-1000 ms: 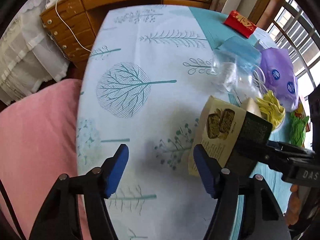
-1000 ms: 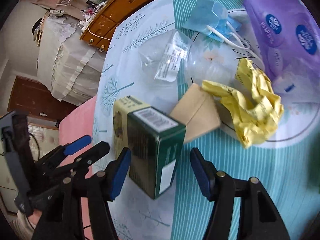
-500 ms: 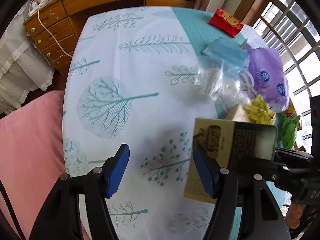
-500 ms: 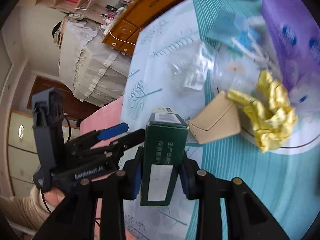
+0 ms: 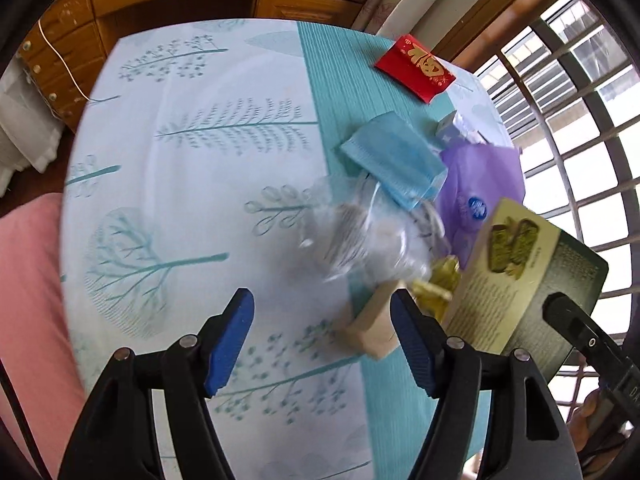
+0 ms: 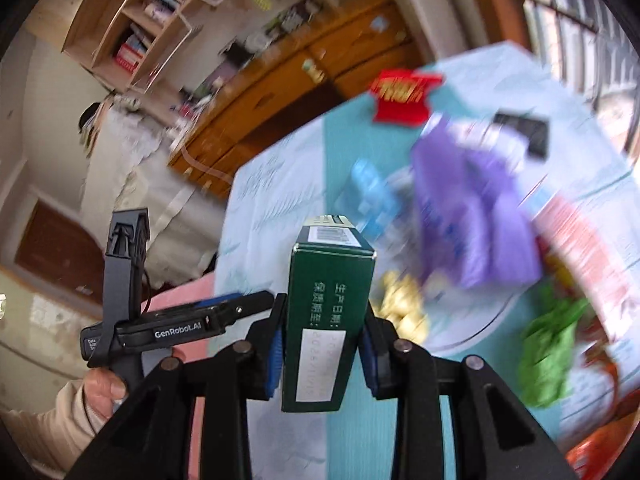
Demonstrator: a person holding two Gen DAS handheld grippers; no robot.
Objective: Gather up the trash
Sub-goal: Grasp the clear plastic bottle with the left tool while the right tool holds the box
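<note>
In the left wrist view, the left gripper (image 5: 322,340) hangs with jaws apart and empty over the tablecloth (image 5: 180,200); a tan box (image 5: 372,328), clear wrapper (image 5: 360,240), blue mask (image 5: 394,164) and yellow wad (image 5: 434,286) lie uncollected at centre right. In the right wrist view, the right gripper (image 6: 322,350) clamps the green carton (image 6: 326,316) at lower centre, lifted clear of the table. I judge one piece picked, most remaining.
</note>
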